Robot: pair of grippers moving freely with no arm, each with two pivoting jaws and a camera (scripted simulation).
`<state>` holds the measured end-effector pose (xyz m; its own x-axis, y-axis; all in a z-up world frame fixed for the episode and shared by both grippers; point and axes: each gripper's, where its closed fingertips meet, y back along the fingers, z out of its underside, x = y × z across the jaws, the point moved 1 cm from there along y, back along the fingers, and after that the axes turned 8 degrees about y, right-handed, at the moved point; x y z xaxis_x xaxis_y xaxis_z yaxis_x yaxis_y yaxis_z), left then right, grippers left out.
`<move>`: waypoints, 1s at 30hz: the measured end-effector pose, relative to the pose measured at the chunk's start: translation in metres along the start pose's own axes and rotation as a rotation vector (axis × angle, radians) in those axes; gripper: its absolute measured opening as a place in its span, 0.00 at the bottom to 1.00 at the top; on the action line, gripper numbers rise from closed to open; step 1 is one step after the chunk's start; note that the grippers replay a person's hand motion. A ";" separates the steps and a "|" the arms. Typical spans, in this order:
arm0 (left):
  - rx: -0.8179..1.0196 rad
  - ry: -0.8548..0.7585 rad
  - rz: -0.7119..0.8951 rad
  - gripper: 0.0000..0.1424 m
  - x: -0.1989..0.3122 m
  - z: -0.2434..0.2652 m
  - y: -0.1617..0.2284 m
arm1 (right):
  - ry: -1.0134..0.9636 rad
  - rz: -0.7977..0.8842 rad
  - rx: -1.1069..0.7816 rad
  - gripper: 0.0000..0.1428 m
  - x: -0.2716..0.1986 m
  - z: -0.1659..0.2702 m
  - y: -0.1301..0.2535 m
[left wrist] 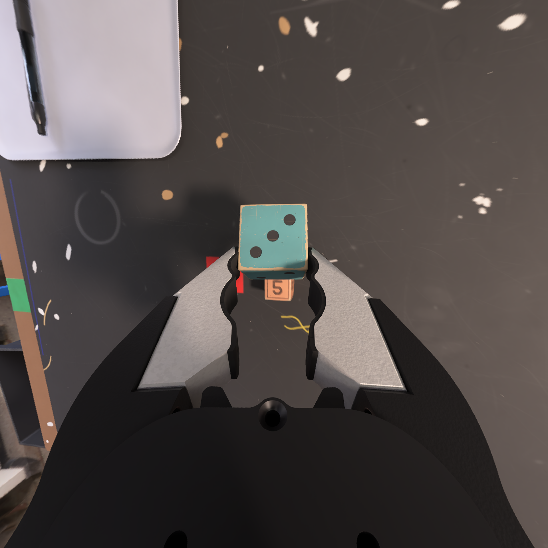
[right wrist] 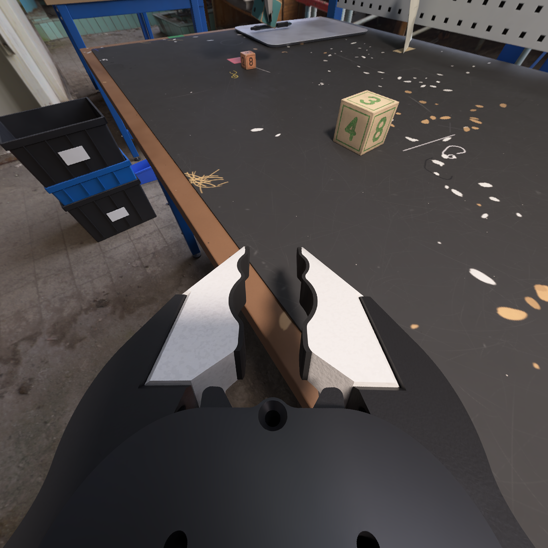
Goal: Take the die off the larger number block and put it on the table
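My left gripper is shut on a teal die with black pips, gripped at the fingertips and held well above the dark table. A small orange number block stands on the table right below the die. In the right wrist view this orange block is at the far left and a larger beige block with green numbers stands alone mid-table, nothing on top. The left gripper with the die shows far off, high up. My right gripper is open and empty over the table's near left edge.
A white tray with a black pen lies at the far end. A red patch lies beside the orange block. The brown table edge runs left; stacked bins stand on the floor. A pegboard is at back right.
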<state>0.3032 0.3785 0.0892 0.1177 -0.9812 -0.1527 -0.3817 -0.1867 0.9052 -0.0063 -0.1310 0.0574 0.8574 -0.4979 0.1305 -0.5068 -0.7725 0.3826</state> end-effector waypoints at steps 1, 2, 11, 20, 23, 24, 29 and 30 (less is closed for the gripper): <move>-0.011 -0.001 -0.009 0.32 -0.003 0.000 -0.009 | -0.002 -0.005 -0.002 0.22 0.000 0.000 -0.001; -0.012 0.002 -0.015 0.32 -0.004 0.000 -0.018 | -0.005 -0.010 -0.003 0.22 0.000 0.001 -0.001; 0.065 0.080 0.005 0.32 -0.003 0.006 -0.050 | -0.040 -0.046 -0.016 0.22 -0.002 0.008 -0.005; 0.043 0.088 -0.008 0.32 -0.003 0.020 -0.058 | -0.022 -0.048 -0.005 0.22 -0.005 0.003 -0.001; 0.048 0.106 -0.014 0.32 -0.002 0.023 -0.058 | -0.016 -0.050 -0.004 0.22 -0.007 0.001 0.000; 0.051 0.112 -0.014 0.32 -0.002 0.024 -0.058 | -0.013 -0.050 -0.003 0.22 -0.008 0.001 0.000; 0.110 0.128 -0.007 0.38 -0.001 0.023 -0.035 | -0.004 -0.051 0.003 0.22 -0.010 -0.002 0.002; 0.141 0.133 0.008 0.39 0.001 0.021 -0.023 | -0.005 -0.053 0.004 0.22 -0.010 -0.002 0.003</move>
<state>0.2930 0.3812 0.0599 0.2310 -0.9693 -0.0839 -0.5068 -0.1935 0.8401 -0.0160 -0.1272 0.0589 0.8825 -0.4583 0.1059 -0.4613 -0.7993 0.3851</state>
